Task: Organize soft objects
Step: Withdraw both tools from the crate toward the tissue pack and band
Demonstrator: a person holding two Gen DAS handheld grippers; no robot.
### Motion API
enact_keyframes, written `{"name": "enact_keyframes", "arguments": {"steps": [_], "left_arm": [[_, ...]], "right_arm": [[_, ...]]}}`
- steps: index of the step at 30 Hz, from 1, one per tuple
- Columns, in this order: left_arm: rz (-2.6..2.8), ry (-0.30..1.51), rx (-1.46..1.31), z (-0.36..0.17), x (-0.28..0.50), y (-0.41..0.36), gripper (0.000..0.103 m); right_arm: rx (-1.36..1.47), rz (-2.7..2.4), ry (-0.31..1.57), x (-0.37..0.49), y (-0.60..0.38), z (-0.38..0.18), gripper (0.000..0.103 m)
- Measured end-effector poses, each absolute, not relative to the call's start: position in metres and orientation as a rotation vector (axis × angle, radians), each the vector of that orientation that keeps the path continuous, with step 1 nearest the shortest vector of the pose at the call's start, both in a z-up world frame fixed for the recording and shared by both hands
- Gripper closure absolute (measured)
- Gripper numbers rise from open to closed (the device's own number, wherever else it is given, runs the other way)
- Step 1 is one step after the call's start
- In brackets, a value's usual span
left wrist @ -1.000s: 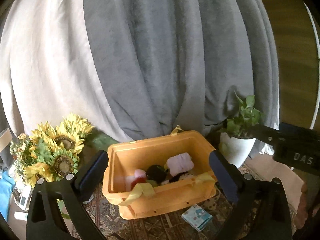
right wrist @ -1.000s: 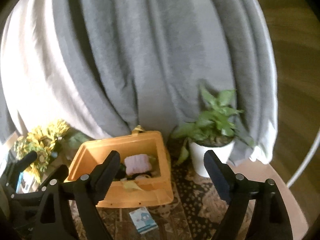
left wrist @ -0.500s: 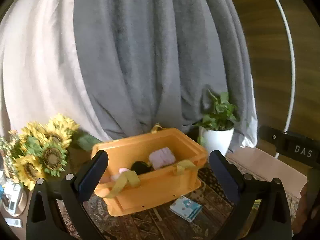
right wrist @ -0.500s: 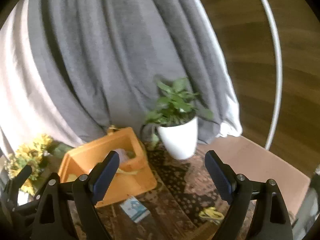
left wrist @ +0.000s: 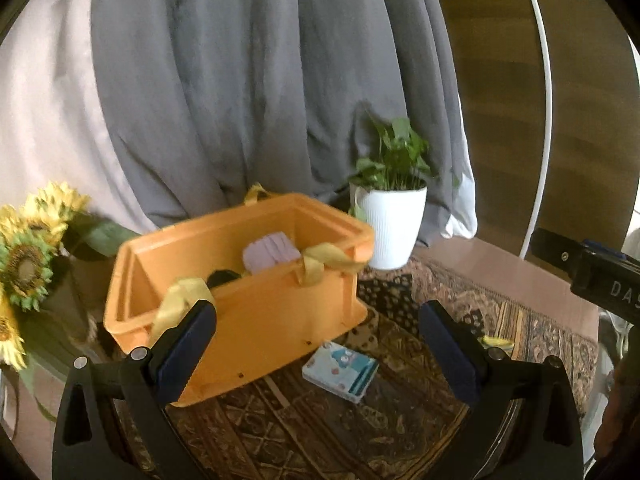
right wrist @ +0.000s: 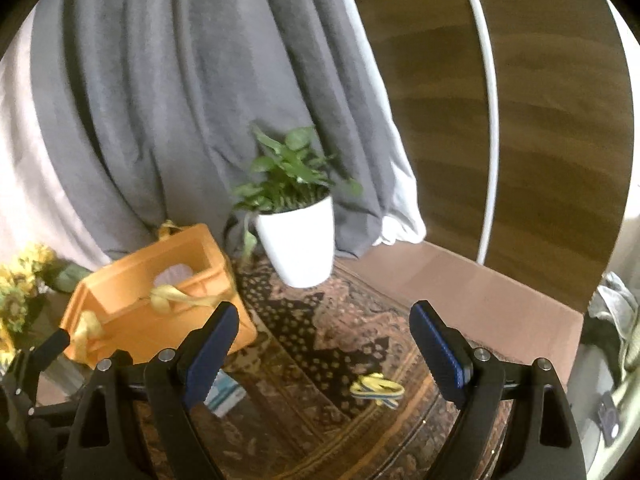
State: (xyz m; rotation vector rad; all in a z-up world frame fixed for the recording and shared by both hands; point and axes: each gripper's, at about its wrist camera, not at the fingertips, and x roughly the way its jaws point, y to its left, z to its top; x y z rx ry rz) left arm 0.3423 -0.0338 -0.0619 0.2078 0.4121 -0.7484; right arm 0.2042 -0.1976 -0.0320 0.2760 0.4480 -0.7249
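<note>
An orange crate (left wrist: 264,320) (right wrist: 132,320) with yellow ribbon handles stands on a patterned rug. Inside it lie a lilac folded soft item (left wrist: 270,250) (right wrist: 172,274) and a dark one (left wrist: 222,278). A pale blue packet (left wrist: 340,370) (right wrist: 224,394) lies on the rug in front of the crate. To the right, a small yellow and blue soft thing (right wrist: 376,390) (left wrist: 496,342) rests on the rug. My left gripper (left wrist: 316,348) hangs open over the crate's front and the packet. My right gripper (right wrist: 324,348) is open above the rug, holding nothing.
A white pot with a green plant (left wrist: 390,224) (right wrist: 296,240) stands right of the crate. Sunflowers (left wrist: 28,256) (right wrist: 16,292) fill the left edge. Grey and white curtains hang behind. A white hoop (right wrist: 490,120) leans on the wood wall. The rug (right wrist: 320,360) lies open between plant and grippers.
Both grippers dropped lower and swung right. The plant and hoop came further into view, and the yellow and blue thing appeared on the rug. Both jaws stayed wide.
</note>
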Motion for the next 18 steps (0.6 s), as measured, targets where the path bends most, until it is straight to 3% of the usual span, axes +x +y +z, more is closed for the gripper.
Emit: {"name": "enact_keyframes", "arguments": {"steps": [18], "left_arm": [[-0.851, 0.532, 0.421, -0.140, 0.368, -0.076, 0.000]], "right_arm": [[0.408, -0.861, 0.619, 0.218, -0.231, -0.120, 0.015]]}}
